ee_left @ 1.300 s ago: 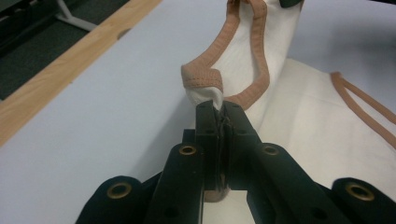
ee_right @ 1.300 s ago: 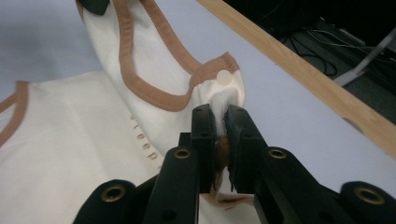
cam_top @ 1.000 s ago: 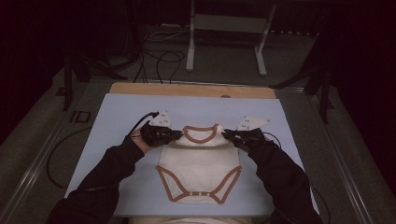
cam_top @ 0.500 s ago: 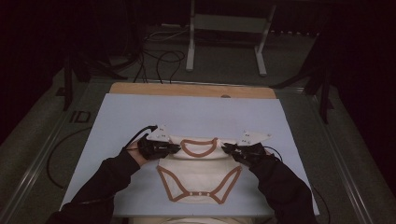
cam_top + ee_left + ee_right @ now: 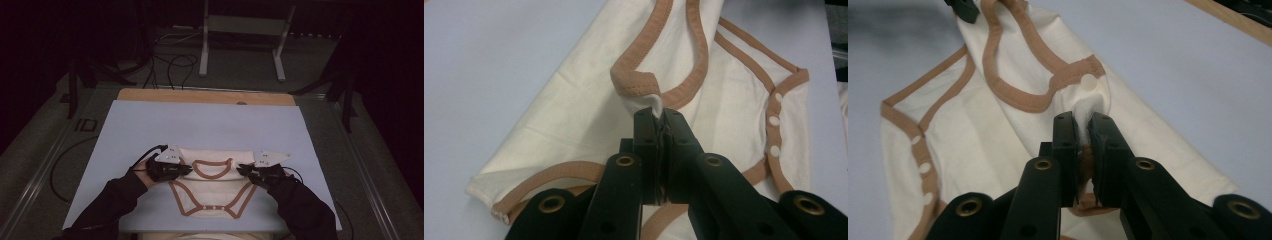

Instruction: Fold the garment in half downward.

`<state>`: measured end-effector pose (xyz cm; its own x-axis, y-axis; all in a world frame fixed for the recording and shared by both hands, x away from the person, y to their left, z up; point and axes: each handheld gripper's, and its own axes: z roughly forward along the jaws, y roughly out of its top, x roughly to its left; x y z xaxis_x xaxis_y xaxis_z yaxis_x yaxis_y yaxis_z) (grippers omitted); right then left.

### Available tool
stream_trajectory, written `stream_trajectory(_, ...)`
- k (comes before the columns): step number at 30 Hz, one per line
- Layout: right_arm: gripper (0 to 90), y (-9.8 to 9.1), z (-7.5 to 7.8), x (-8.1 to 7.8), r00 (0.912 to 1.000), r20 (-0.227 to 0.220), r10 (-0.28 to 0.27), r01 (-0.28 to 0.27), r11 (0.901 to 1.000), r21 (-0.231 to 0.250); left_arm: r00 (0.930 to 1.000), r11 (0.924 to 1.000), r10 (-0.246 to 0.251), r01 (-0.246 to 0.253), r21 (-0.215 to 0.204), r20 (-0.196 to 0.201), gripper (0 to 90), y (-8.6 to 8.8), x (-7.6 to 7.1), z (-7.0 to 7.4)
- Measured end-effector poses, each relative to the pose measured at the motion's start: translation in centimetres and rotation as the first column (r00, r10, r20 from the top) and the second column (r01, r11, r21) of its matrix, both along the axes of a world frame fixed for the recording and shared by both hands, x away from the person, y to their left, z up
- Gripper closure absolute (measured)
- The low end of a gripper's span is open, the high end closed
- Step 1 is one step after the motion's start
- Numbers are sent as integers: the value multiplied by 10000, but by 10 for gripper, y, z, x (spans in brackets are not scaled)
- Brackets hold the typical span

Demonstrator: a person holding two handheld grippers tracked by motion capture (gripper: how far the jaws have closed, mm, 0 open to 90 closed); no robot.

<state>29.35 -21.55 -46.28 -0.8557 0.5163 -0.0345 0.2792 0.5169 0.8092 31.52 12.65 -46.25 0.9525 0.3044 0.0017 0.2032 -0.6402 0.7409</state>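
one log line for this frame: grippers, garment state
left gripper: shut on bodysuit shoulder | right gripper: shut on other shoulder | bodysuit: top folded toward crotch snaps | on blue mat

Bodysuit (image 5: 212,192) near edge beneath fold

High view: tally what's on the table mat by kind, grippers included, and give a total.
Bodysuit: 1, cream with brown trim
Grippers: 2, left gripper and right gripper, each shut on a shoulder of the bodysuit
Mat: 1, pale blue
Total: 4
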Motion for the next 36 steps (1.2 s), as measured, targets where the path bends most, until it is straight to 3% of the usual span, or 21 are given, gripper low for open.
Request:
stream_trajectory(23, 824, 1, -6, -28, 9985, -128, 526, -525, 9986, 105, 9975, 9973, -704, 704, 198, 13, 869, 6, -27, -5)
stream_trajectory(36, 821, 4, -12, -38, 9929, -438, 1108, -1105, 9938, 90, 9960, 9946, -879, 885, 539, -137, 865, 9, -43, -20)
